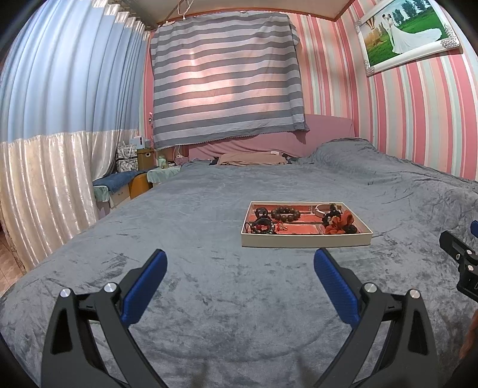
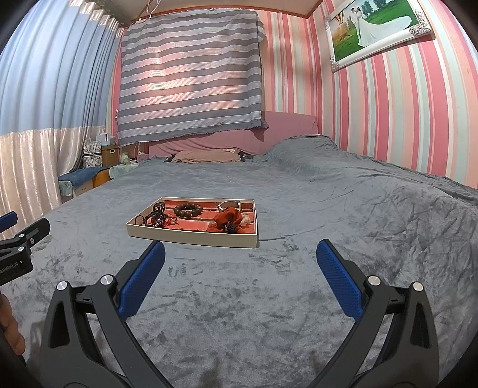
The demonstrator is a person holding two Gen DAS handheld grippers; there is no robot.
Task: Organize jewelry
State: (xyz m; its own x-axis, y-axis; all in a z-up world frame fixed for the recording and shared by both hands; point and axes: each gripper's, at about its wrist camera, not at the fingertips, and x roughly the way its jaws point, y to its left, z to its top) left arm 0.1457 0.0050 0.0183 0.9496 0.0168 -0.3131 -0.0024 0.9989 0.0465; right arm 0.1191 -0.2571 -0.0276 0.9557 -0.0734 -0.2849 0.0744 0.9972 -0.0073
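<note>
Both tools, left (image 1: pixel 240 261) and right (image 2: pixel 240 253), spread wide, empty, hovering short of jewelry tray (image 1: pixel 304 240).

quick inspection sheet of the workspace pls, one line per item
surface: grey blanket on a bed, wrinkled
job's things: tray with red lining holds bead bracelet, dark hair ties, red scrunchie, pale band
clutter: nothing seen on the blanket beside the tray
grippers: left gripper and right gripper open, holding nothing, short of the tray
cables: white cord at the ceiling
surroundings: striped cloth, wedding photo, curtains, pink striped wall
</note>
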